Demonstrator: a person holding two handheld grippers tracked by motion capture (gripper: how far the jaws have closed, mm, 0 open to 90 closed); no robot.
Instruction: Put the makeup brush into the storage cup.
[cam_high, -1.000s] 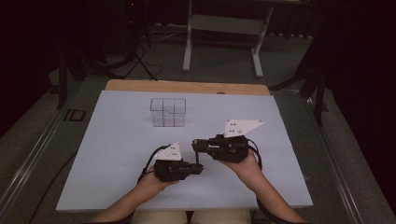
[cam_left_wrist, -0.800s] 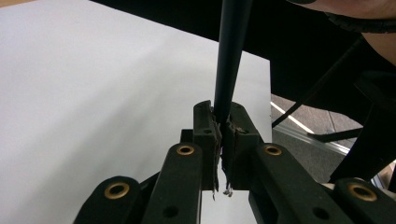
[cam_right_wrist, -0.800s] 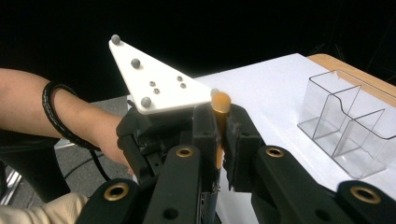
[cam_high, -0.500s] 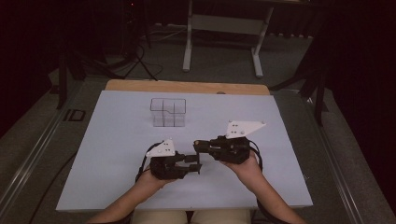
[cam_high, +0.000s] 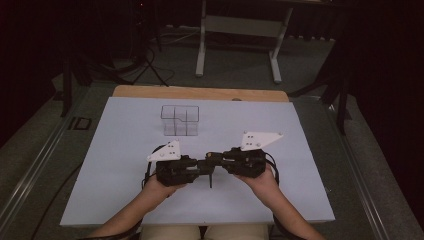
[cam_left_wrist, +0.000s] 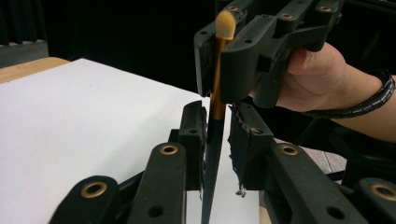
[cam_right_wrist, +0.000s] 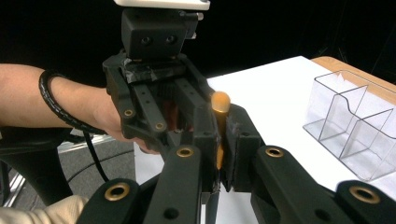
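High view: at lower centre, left claw (cam_high: 202, 168) and right claw (cam_high: 213, 159) tip to tip above the white tabletop (cam_high: 125, 150), with a thin brush (cam_high: 210, 179) hanging between them. Clear box (cam_high: 180, 120) at upper centre, well apart. Beyond, wooden edge (cam_high: 200, 93), grey floor (cam_high: 240, 60), stand legs (cam_high: 201, 55), dark room.

Left gripper view: jaws just closing around the brush's dark handle at centre frame. Gap at the right pad, so no grip yet. Close squarely on the handle before releasing above; keep both hands steady.

Right gripper view: clamped tight on the golden collar, bristle tip poking up at centre. Hold firm until the other grip bites.
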